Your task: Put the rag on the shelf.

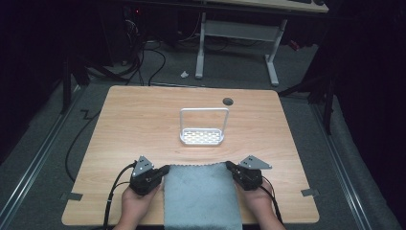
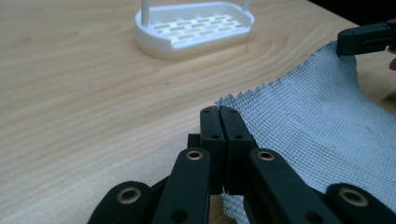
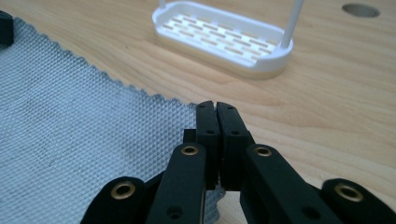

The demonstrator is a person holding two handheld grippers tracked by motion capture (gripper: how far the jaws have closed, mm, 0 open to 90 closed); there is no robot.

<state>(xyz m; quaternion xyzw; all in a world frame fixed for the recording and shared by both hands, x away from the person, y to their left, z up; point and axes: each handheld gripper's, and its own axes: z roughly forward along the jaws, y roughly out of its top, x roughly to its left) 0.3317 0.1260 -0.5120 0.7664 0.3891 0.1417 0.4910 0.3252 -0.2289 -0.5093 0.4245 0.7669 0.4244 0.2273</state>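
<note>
Item count, table area:
- Grey waffle-weave cloth (image 1: 201,194): 1, counted at near table edge.
- White slotted rack with wire handle (image 1: 202,136): 1, counted at table centre.
- Handheld grippers: 2, left gripper (image 1: 165,170) and right gripper (image 1: 230,166).
- Hands: 2 counted.
- Wooden table (image 1: 143,120): 1.
- Round cable hole (image 1: 228,101) in tabletop: 1.

Ahead of your left gripper (image 1: 165,171) and right gripper (image 1: 229,166), bare table (image 1: 134,120) lies open to both sides. Between them, farther out, the white slotted rack (image 1: 202,136) with its upright hoop handle (image 1: 203,110) blocks the way.
</note>
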